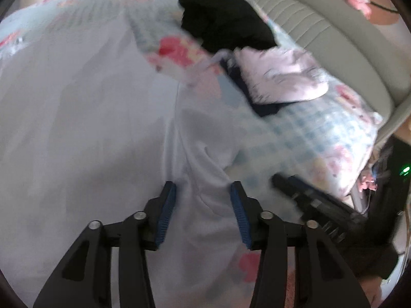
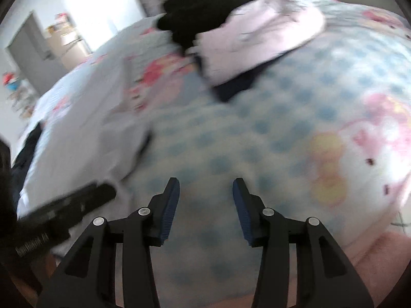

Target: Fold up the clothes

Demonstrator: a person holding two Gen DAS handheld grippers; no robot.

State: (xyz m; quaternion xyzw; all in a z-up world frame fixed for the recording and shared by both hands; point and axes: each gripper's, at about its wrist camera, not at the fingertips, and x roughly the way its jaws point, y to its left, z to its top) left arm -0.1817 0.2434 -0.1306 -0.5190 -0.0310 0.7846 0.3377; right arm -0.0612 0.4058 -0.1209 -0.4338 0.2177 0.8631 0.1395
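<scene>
Left wrist view first: the left tongs [image 1: 203,197] stand open with nothing between the blue pads, pointing down over a pale grey-white garment [image 1: 102,128] spread flat on the bed [image 1: 295,133]. A fold or seam of that garment runs right under the gap between the jaws, but the pads do not look to be pressing it. Off to the right, over the checked blue bedcover with its pink cartoon print, the other black tool pokes in, the right tongs [image 1: 282,182]. Farther up the bed, toward the padded headboard [image 1: 334,33], sits a pile: a black garment [image 1: 226,23], then a folded pale pink piece [image 1: 280,77] lying on something dark navy [image 1: 264,105]

Right wrist view now: the right tongs [image 2: 205,192] are open too, empty, hovering over bare checked bedcover. The pale garment [image 2: 84,118] lies to the left of them, its near edge just beside the left tongs [image 2: 102,192] that come in from the lower left. The pile is up top, black garment [image 2: 200,12] and pink piece [image 2: 257,33], well apart from both tools

My read: this is between grasps, both hands free, the pale garment laid out and not yet gripped for its next fold. The next move calls for each tool to settle on an edge or corner of that cloth and pinch a single layer cleanly; the picture is blurred, so which edge is nearest I cannot tell
</scene>
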